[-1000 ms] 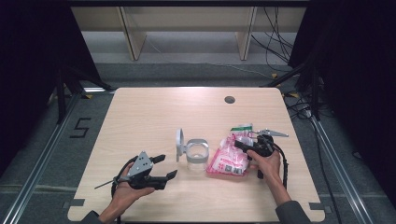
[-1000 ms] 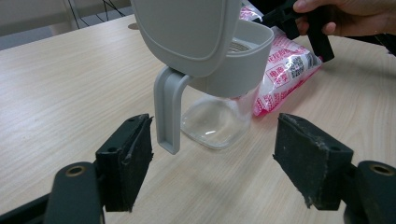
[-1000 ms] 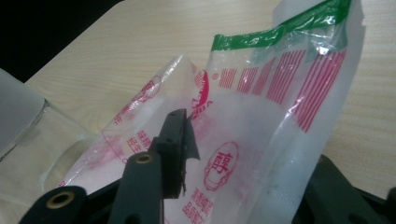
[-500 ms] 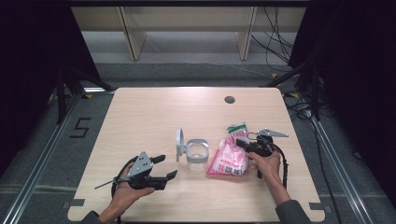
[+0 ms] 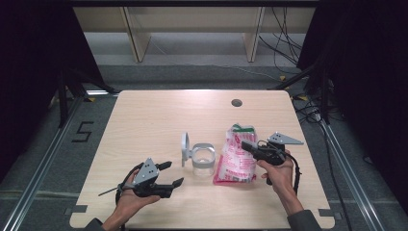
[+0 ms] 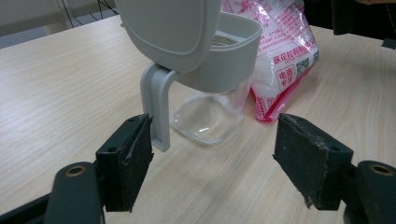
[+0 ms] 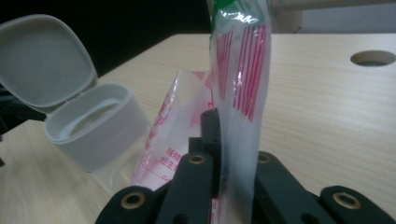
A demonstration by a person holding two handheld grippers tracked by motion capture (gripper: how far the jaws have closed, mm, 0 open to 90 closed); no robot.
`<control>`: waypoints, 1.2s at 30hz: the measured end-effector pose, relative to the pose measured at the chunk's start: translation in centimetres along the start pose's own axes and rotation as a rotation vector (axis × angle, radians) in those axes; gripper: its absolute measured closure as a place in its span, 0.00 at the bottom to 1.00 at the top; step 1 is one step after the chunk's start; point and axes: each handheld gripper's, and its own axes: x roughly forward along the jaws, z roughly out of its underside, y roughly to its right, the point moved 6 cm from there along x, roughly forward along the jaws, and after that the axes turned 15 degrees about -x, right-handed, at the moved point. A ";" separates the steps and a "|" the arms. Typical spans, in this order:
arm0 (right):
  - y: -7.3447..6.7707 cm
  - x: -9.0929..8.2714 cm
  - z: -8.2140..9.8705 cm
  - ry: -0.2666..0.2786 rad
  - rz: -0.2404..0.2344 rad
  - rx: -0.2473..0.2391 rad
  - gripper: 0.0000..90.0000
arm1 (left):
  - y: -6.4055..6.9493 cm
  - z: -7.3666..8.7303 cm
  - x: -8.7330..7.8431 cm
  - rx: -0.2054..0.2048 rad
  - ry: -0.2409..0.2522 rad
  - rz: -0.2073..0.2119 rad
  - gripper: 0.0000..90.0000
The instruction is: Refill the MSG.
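Right of the table's middle lies the bag [image 5: 235, 156], a pink-and-white plastic pouch with a green top end, its near part flat on the wood and its upper edge pinched up by the right gripper [image 5: 248, 146]. That gripper's jaws are clenched on a fold of the film, as its own view shows, the plastic standing up thin between them. The pouch looks soft and slack, likely holding a white powder or grain, though the print is too small to be sure; it should sag and swing when lifted, and the smooth film could slide out of a shallow pinch. A hold near the sealed top, well into the fold, seems safest. Just left of the bag stands the jar [image 5: 202, 159], clear-bodied with a grey collar and its lid [image 5: 184, 147] hinged open; glass, probably, so fragile and easily tipped. Farther left, near the front edge, the left gripper [image 5: 172, 174] hovers with jaws spread and empty, aimed at the jar.
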 end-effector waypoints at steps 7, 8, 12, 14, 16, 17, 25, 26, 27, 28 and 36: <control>-1.2 -0.7 -1.2 0.048 -0.023 -0.083 1.00 | 0.6 0.4 0.2 0.015 -0.009 0.013 0.30; -1.4 -0.7 -1.4 0.066 -0.020 -0.082 1.00 | 0.6 0.4 0.2 0.026 -0.016 0.014 0.30; -2.0 -1.5 -2.1 0.088 -0.013 -0.107 1.00 | 0.8 0.5 0.2 0.020 -0.017 0.019 0.30; -2.5 -1.9 -2.3 0.089 -0.020 -0.081 1.00 | 0.8 0.5 0.3 0.033 -0.019 0.020 0.30; -2.5 -2.2 -2.6 0.098 -0.020 -0.095 1.00 | 0.9 0.6 0.3 0.021 -0.017 0.023 0.30; -2.6 -2.3 -2.7 0.106 -0.018 -0.092 1.00 | 0.9 0.6 0.4 0.022 -0.020 0.028 0.30; -2.6 -2.8 -3.3 0.105 0.007 -0.154 1.00 | 1.0 0.6 0.4 0.030 -0.021 0.023 0.30; -2.9 -2.9 -3.4 0.108 0.001 -0.136 1.00 | 1.1 0.7 0.5 0.024 -0.021 0.024 0.30; -2.9 -2.9 -3.6 0.125 -0.003 -0.148 1.00 | 1.2 0.8 0.5 0.028 -0.028 0.024 0.30; -3.0 -3.0 -3.7 0.108 0.001 -0.160 1.00 | 1.3 0.9 0.7 0.031 -0.032 0.038 0.30; -3.0 -3.6 -4.4 0.120 0.025 -0.159 1.00 | 2.9 1.7 1.6 0.051 -0.057 0.068 0.30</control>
